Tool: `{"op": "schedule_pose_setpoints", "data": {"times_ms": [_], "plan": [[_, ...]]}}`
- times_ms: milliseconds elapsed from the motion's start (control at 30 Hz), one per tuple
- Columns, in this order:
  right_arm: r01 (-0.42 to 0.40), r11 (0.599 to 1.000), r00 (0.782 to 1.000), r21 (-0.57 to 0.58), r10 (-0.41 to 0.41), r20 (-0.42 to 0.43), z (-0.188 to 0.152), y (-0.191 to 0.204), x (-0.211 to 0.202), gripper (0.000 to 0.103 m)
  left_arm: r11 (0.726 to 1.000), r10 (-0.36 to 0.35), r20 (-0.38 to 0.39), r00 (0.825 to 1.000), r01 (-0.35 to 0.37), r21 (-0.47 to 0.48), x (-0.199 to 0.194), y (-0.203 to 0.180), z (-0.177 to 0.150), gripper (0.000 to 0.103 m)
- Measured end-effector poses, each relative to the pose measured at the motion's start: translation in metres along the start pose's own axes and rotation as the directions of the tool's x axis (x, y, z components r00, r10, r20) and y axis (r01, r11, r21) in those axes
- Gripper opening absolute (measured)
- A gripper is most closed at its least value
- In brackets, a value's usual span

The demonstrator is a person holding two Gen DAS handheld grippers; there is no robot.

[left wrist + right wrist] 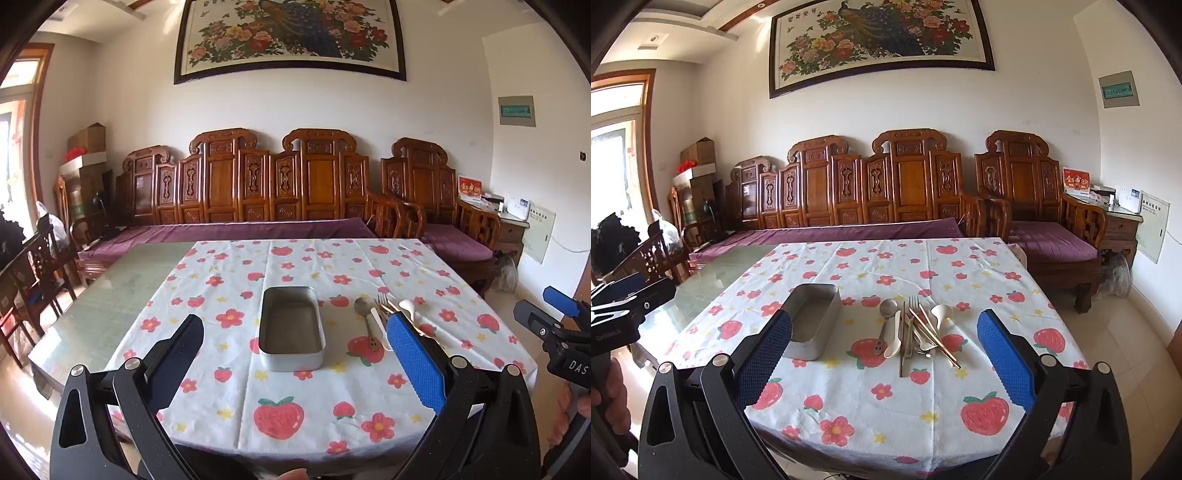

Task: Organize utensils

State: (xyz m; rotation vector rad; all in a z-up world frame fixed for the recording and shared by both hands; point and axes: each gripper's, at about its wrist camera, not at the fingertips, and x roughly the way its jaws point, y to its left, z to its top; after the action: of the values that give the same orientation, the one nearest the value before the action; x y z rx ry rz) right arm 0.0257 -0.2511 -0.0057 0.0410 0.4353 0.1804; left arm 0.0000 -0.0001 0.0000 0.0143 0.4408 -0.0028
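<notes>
An empty grey metal tin [291, 328] [814, 321] sits on the strawberry-print tablecloth [280, 391] [886, 398]. To its right lies a heap of utensils [916, 334]: a metal spoon [886, 314] [364, 314], a white spoon [942, 314], a fork [915, 306], chopsticks [932, 341] and a cream spoon [894, 338]. My left gripper [295, 354] hangs open in front of the tin, its right finger hiding part of the heap. Over the near table edge, my right gripper [884, 347] is open and faces the heap. Neither holds anything.
The table's left part is bare green glass [110, 295] [713, 280]. Carved wooden sofas with purple cushions [258, 229] [849, 225] stand behind the table. Chairs [33, 280] stand at the left. A hand [609, 391] holds the other gripper's handle.
</notes>
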Motion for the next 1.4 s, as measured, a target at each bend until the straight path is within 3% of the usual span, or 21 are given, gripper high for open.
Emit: {"op": "schedule_pose_setpoints", "data": {"times_ms": [1400], "plan": [[-0.001, 1.000, 1.000, 0.000, 0.001, 0.007, 0.0021, 0.0006, -0.0021, 0.100, 1.000, -0.004, 0.008, 1.000, 0.004, -0.007, -0.0016, -0.0084, 0.0032, 0.097]]}}
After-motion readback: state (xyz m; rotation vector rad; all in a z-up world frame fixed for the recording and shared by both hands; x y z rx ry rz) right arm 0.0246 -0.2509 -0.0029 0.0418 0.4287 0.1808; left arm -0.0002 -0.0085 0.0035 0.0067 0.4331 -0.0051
